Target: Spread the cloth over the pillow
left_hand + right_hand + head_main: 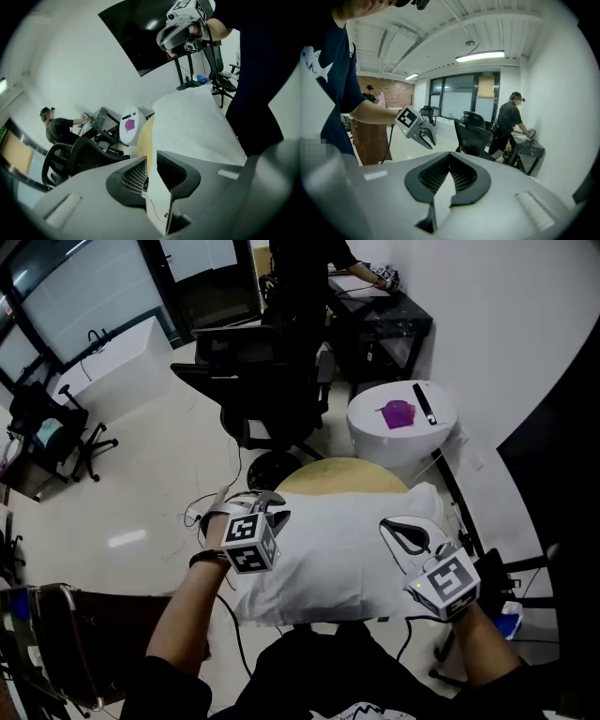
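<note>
Head view – a white cloth (347, 554) hangs stretched between both tongs, covering most of the tan pillow (342, 477), whose far edge shows beyond it. At the cloth's left edge the left tongs (269, 506) are clamped on the fabric, seen in the left gripper view as a thin white strip between their ribbed pads. At the right edge the right tongs (409, 533) are closed tight on a white fold. A black office chair (248, 381) stands behind the pillow
</note>
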The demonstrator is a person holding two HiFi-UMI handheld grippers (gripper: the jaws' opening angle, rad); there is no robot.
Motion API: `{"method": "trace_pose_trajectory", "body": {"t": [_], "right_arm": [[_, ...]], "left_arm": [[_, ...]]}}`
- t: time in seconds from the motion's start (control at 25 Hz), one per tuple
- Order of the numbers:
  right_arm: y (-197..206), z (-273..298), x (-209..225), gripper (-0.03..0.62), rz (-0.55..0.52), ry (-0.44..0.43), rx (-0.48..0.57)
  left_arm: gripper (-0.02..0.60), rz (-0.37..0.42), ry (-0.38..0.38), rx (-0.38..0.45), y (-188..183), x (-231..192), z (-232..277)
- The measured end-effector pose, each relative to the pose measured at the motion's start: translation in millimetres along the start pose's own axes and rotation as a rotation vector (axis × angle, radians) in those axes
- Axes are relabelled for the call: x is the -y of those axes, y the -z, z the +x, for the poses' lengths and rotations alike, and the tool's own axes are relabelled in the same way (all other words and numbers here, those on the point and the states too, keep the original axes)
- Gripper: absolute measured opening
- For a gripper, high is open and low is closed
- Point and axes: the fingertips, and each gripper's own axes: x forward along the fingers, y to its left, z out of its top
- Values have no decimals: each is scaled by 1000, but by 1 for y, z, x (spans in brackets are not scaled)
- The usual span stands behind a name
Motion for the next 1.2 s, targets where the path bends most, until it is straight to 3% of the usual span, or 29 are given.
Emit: {"method": "trace_pose_trajectory", "body": {"t": [0.4,0.68,0.92,1.2], "right_arm": [[-47,72,-59,8,-98,-128,12],[-75,112,-95,29,-184,-263,20],[-78,155,-140,61,-302,-431,-27],[-74,197,-186,64,-384,-543,-68]], "left_arm": [[81,-290,-30,-37,120,58,-45],[91,-480,-15,-66,179,121,-62],[92,-607,65,-76,204,187,-55],[92,-784,164,13,202,237,-33]]}}
